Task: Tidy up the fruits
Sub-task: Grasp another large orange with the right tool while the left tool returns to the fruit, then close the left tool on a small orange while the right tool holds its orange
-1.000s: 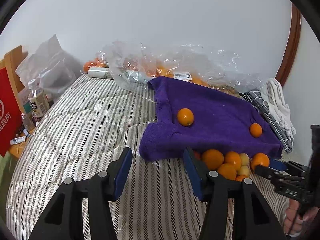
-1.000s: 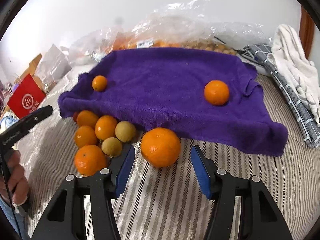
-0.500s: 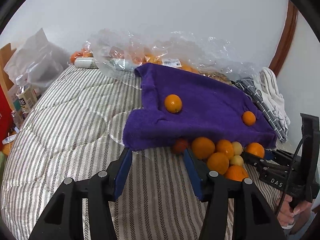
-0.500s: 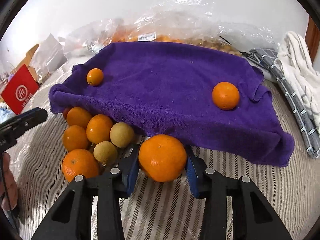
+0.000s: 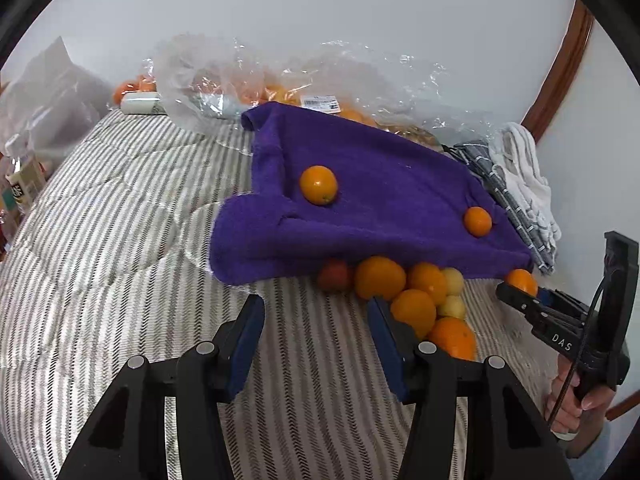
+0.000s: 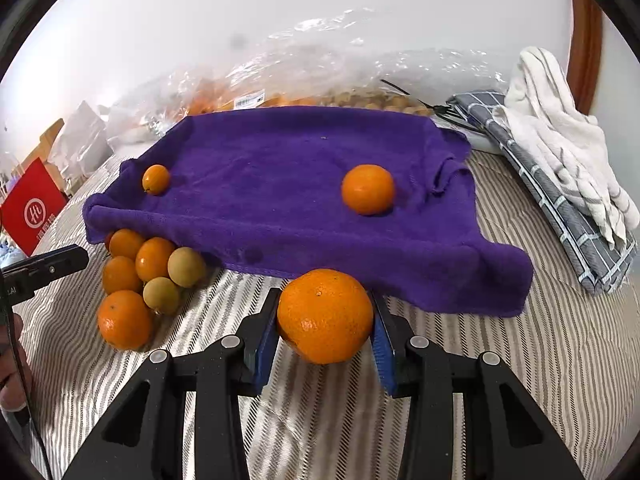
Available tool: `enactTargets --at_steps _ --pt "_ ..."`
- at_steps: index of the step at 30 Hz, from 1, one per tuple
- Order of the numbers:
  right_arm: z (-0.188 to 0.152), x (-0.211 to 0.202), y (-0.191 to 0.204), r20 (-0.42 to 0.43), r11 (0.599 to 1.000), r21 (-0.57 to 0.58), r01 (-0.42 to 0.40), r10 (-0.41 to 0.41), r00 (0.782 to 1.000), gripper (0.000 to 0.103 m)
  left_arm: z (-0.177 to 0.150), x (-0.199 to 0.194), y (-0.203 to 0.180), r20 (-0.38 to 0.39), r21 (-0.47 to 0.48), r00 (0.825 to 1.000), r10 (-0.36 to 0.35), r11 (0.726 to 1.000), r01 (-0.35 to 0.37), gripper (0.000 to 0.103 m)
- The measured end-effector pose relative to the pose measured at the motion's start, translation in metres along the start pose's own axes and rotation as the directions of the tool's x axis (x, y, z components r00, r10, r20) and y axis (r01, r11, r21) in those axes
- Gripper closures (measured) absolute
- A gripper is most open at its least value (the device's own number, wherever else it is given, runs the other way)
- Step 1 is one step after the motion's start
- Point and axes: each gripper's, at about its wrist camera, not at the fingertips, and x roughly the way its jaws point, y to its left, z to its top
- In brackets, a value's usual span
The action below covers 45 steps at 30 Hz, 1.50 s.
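Pinching a large orange (image 6: 325, 315) between both pads, the right gripper (image 6: 325, 334) is sitting just before the purple towel (image 6: 280, 200); the left gripper (image 5: 316, 336) is hovering spread and empty beside the fruit pile (image 5: 416, 300).

Black angular left tool (image 5: 314, 334), blue pads, silver screws, right tool (image 6: 325, 330) stamped "DAS", black cable

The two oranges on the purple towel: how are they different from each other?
In the right wrist view, the left orange looks smaller and lies near the purple towel's left edge. The right orange looks larger and rounder, lying near the folded right corner, though it is also closer to the camera. Both rest free, ungripped.
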Motion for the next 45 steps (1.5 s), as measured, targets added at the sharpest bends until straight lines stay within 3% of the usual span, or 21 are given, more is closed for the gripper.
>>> enactTargets --at_steps 4,12,18,23,30,33,37,45 --pt "-0.001 -0.002 -0.004 0.009 1.0 0.008 -0.007 0.007 1.0 0.061 0.007 -0.001 -0.003 0.013 -0.018 0.999 -0.031 0.999 0.031 0.052" --pt "-0.002 -0.002 -0.004 0.009 1.0 0.003 -0.01 0.01 1.0 0.061 0.008 0.006 0.002 0.008 -0.031 1.0 0.027 0.999 -0.027 0.053" --pt "-0.002 -0.003 -0.003 0.006 1.0 0.008 -0.01 0.01 1.0 0.061 0.002 0.014 -0.014 -0.023 0.065 0.998 0.057 0.996 -0.056 0.054" --pt "-0.001 -0.001 -0.004 -0.001 1.0 0.014 -0.016 0.016 1.0 0.061 0.002 0.025 -0.033 -0.041 0.159 0.99 0.133 0.979 -0.125 0.053" --pt "-0.001 0.0 -0.007 -0.006 0.999 0.026 -0.021 0.022 1.0 0.061 0.003 0.027 -0.041 -0.068 0.178 0.991 0.113 0.979 -0.099 0.052" --pt "-0.001 -0.001 -0.008 -0.004 0.999 0.033 -0.026 0.026 1.0 0.061 -0.002 0.028 -0.036 -0.058 0.176 0.989 0.135 0.977 -0.123 0.066" --pt "-0.002 -0.001 -0.009 -0.004 0.999 0.044 -0.027 0.027 1.0 0.061 -0.001 0.023 -0.023 -0.055 0.121 0.993 0.101 0.988 -0.094 0.082" --pt "-0.002 -0.001 -0.009 0.0 0.998 0.055 -0.027 0.027 1.0 0.061 0.0 0.016 0.001 -0.061 0.015 0.997 0.047 0.999 -0.046 0.082"
